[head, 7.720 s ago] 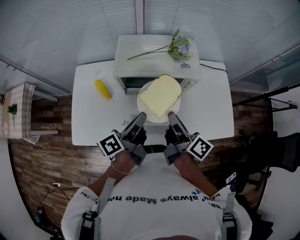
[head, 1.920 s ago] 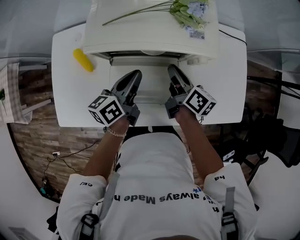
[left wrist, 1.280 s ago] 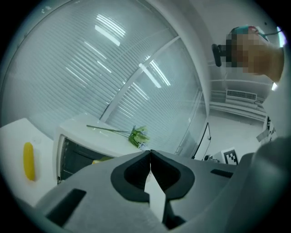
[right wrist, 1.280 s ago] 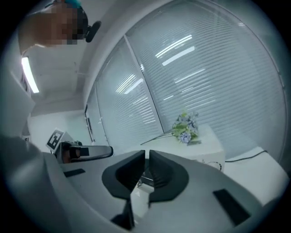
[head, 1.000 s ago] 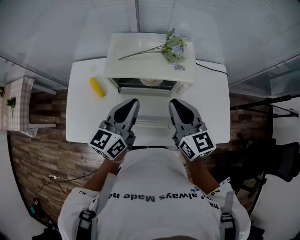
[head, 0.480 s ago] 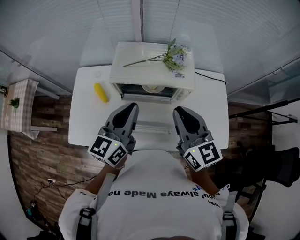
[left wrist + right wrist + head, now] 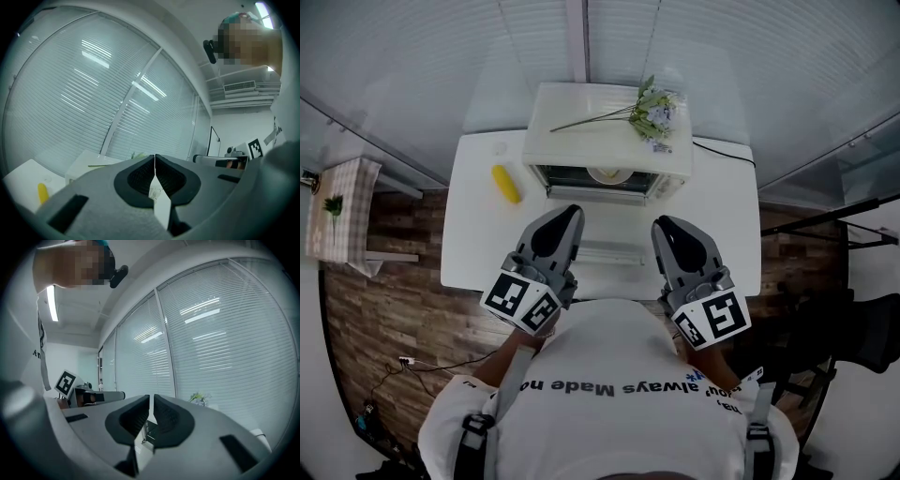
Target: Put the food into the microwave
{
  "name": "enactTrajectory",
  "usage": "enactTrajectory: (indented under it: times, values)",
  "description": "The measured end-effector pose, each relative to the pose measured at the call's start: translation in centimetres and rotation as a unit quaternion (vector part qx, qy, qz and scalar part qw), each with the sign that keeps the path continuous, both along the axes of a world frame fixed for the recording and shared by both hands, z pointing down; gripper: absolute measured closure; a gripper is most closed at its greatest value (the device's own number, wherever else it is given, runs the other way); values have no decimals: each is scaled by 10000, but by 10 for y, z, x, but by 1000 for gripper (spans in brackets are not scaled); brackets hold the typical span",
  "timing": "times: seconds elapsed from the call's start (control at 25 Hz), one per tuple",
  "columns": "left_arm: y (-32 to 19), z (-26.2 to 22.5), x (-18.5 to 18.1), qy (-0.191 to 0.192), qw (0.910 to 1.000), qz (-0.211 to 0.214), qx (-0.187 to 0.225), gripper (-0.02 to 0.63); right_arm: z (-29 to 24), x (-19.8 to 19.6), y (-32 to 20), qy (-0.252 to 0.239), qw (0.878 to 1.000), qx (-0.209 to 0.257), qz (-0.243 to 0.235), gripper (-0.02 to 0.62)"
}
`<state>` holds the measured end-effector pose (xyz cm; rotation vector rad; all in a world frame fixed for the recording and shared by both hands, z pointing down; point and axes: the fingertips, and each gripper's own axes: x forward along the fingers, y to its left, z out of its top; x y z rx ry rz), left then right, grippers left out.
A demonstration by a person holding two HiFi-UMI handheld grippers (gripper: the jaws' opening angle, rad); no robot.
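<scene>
The white microwave [image 7: 609, 141] stands at the back of the white table [image 7: 473, 253], its door [image 7: 607, 246] folded down flat in front. Inside the dark opening only the pale rim of the plate [image 7: 607, 174] with the food shows. My left gripper [image 7: 570, 214] and right gripper [image 7: 664, 225] are held side by side above the near edge of the door, well back from the opening. The left gripper [image 7: 154, 157] has its jaws pressed together on nothing. The right gripper [image 7: 151, 397] shows only a thin slit between its jaws and is empty too.
A yellow corn cob [image 7: 505, 184] lies on the table left of the microwave. A sprig of flowers [image 7: 652, 108] lies on the microwave's top. A cable [image 7: 722, 148] runs off behind it to the right. Window blinds stand beyond the table; wood floor lies below.
Earlier both grippers carried the plate of bread toward the microwave; it now sits inside. Both have since drawn back from the door toward the person's body, empty.
</scene>
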<state>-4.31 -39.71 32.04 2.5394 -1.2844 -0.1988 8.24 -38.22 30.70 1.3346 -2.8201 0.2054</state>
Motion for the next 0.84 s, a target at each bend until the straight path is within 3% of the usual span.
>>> enactTrajectory:
  times: [0.84]
  values:
    - [4, -2, -4, 6, 10000, -62, 46, 592, -2, 5, 3, 88, 9999, 37, 63, 565]
